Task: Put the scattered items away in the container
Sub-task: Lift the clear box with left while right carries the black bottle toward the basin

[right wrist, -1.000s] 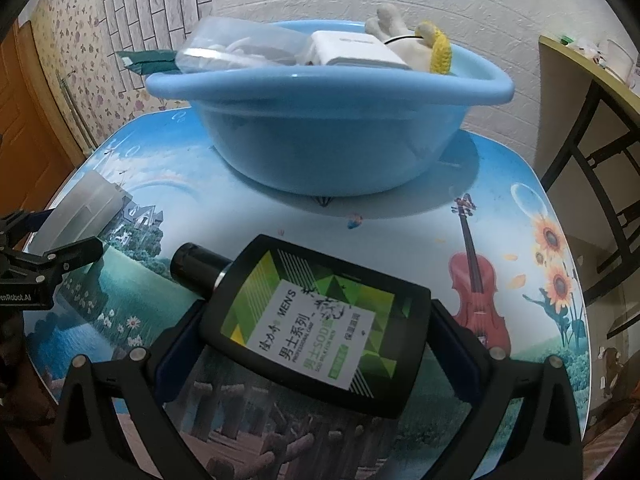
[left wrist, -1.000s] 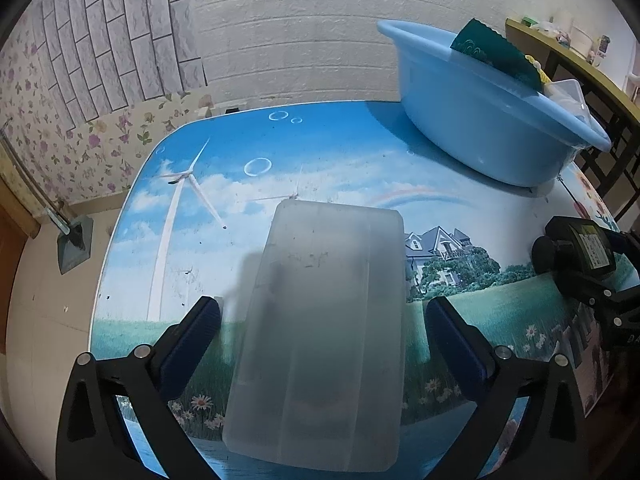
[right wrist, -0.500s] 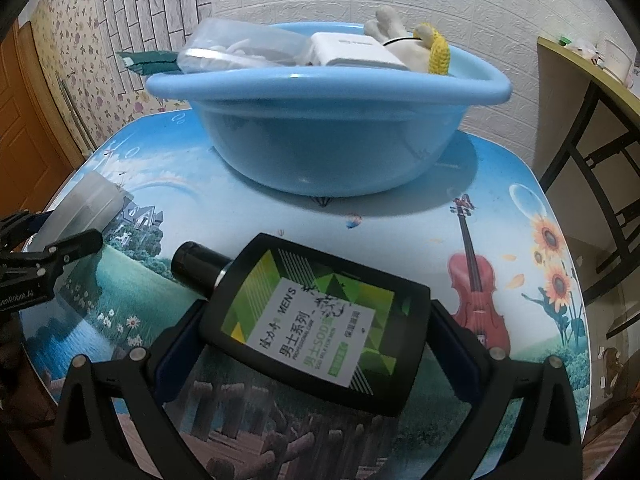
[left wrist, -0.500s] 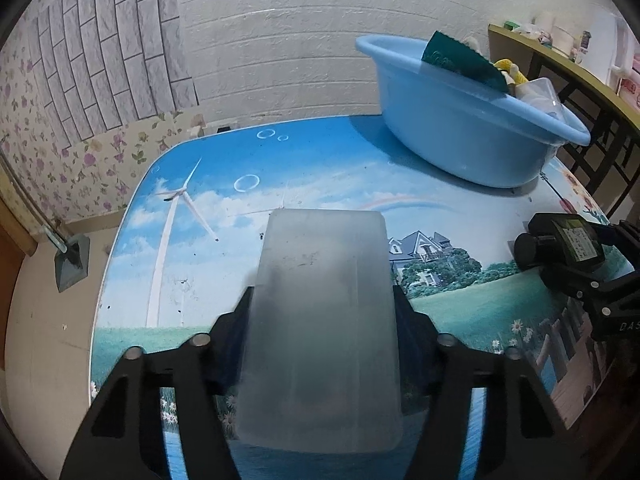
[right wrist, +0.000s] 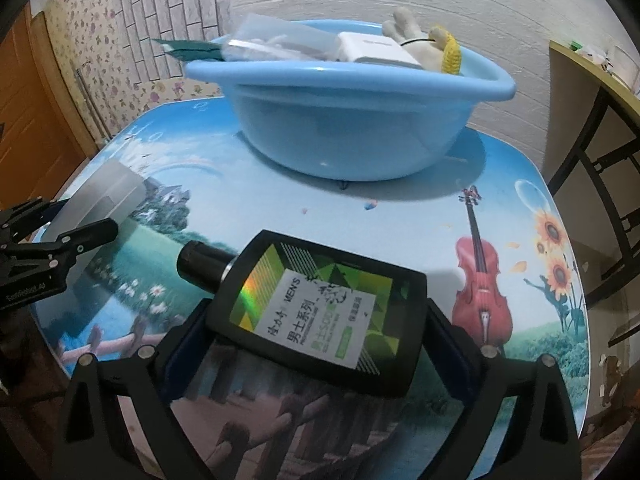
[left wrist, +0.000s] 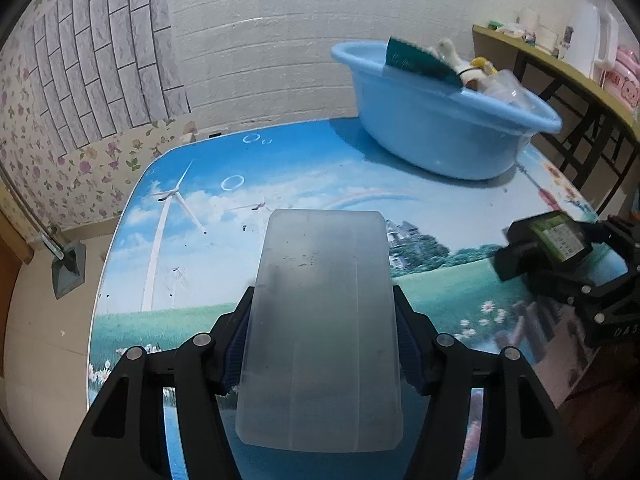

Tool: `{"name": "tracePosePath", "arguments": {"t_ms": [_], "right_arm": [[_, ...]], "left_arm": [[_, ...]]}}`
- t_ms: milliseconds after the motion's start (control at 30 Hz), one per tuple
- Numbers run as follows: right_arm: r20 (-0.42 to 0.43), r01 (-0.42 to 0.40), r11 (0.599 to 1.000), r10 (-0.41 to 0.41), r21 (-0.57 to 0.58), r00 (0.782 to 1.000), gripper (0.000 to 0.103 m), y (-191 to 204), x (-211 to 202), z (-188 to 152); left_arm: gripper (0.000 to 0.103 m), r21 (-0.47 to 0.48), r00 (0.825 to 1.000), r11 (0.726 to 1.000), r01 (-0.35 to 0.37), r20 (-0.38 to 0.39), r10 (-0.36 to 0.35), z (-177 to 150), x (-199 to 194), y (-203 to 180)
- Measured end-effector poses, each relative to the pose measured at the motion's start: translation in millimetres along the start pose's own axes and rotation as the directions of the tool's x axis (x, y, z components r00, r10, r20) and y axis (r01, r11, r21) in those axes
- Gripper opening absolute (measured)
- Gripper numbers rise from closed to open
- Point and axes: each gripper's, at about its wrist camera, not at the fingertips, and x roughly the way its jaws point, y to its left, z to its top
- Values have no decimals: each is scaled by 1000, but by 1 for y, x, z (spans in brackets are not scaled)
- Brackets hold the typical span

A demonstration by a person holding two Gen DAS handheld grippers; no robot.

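My left gripper [left wrist: 322,344] is shut on a frosted translucent plastic box [left wrist: 320,320] and holds it above the table; the box also shows in the right wrist view [right wrist: 106,196]. My right gripper [right wrist: 316,332] is shut on a black bottle with a green label [right wrist: 316,312], lifted off the table; it also shows in the left wrist view [left wrist: 552,240]. The blue basin [right wrist: 348,120] stands at the far side of the table and holds a green packet, a clear bag, a white box and a plush toy. It sits far right in the left wrist view [left wrist: 440,120].
The table [right wrist: 280,200] has a printed landscape cover. A dark-framed shelf [left wrist: 568,76] with small items stands at the right. A white brick wall is behind the basin. A metal stand [left wrist: 66,268] sits on the floor at the left.
My left gripper closed on the frosted box and lifted it. My right gripper, holding the black bottle, rose a little off the table.
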Motion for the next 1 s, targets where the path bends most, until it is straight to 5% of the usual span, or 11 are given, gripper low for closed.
{"name": "tracePosePath", "arguments": {"t_ms": [1000], "right_arm": [[-45, 19, 1000, -19, 11, 999, 97, 1, 1, -2]], "left_arm": [[61, 7, 1000, 1000, -2, 7, 2, -9, -13, -8]]}}
